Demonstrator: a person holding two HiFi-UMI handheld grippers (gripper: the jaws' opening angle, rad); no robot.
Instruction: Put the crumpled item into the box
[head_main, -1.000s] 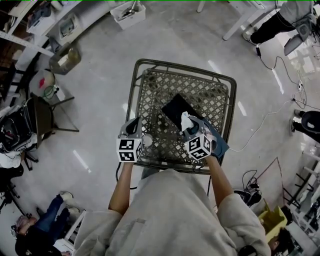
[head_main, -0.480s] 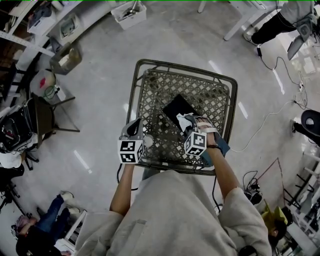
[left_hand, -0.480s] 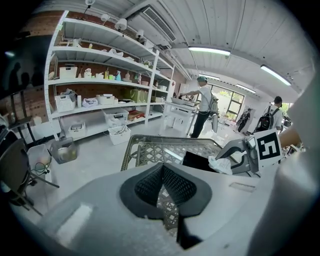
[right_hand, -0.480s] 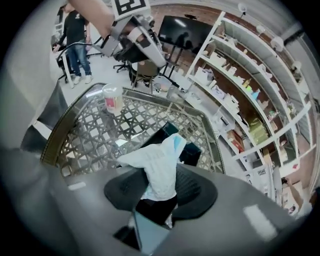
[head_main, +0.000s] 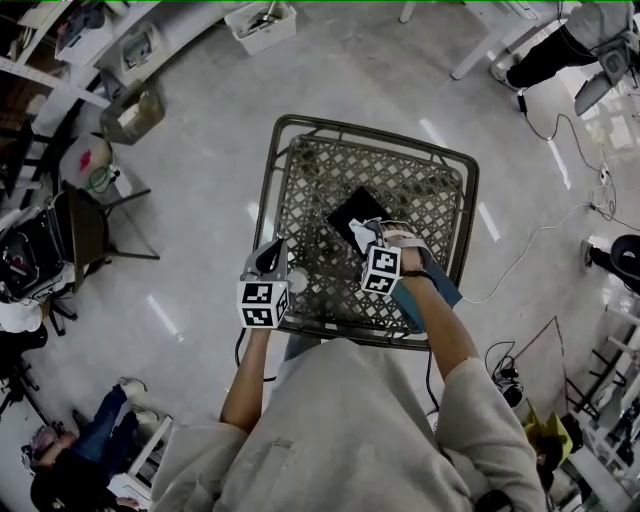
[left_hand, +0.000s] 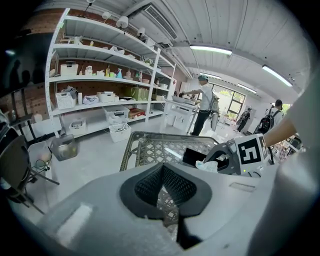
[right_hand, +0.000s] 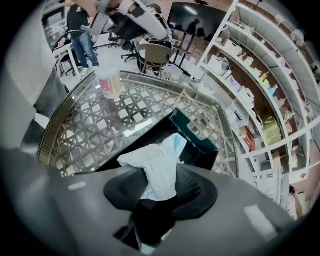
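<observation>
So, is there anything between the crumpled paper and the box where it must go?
Nothing visible stands in the way. The right hand-held gripper holds the crumpled paper over the open black box, and no object lies between them.

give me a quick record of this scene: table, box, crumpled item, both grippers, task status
table: metal lattice top
box: black, open, lying on the table
crumpled item: white, pinched in the right gripper, at the box's near side
right gripper: shut on the crumpled item, pointing steeply down at the box
left gripper: jaws together, nothing between them, by the table's near edge, apart from the box
task status: item not yet released into the box
</observation>
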